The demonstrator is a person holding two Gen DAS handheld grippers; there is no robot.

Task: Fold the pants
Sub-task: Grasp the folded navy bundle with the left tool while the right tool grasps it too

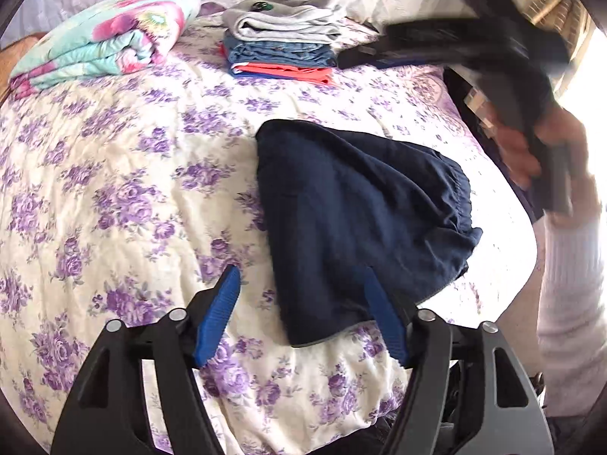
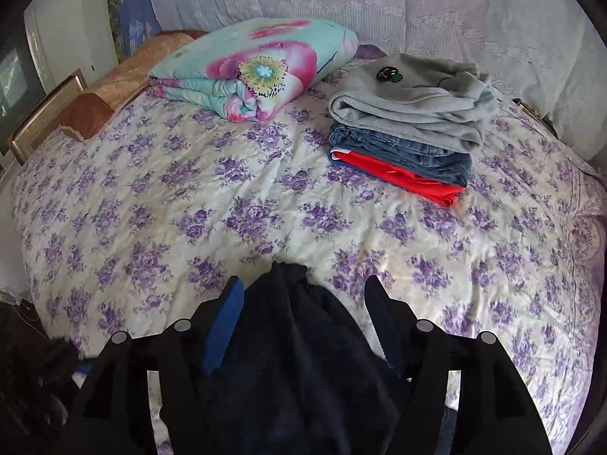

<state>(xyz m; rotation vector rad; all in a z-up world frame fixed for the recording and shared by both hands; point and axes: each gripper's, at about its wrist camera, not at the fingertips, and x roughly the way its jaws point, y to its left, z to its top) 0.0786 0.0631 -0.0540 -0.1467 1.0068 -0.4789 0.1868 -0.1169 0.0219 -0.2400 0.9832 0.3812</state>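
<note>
Pants [image 1: 356, 220] are laid folded on bedspread [image 1: 132, 189]; both claws are released, stack [image 2: 409, 129] at 1 o'clock.

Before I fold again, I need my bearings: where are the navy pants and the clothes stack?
navy pants [image 1: 353, 204], left wrist view, middle of the cloth.
clothes stack [image 2: 409, 129], right wrist view, front fold of the grey top layer.

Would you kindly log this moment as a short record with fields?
surface: floral bedspread
garment: navy pants, bunched, partly folded
left hand-held gripper: open, pants edge between its fingers
right hand-held gripper: open above the pants
stack: grey sweatshirt on jeans on red garment
also: folded flowered quilt
</note>
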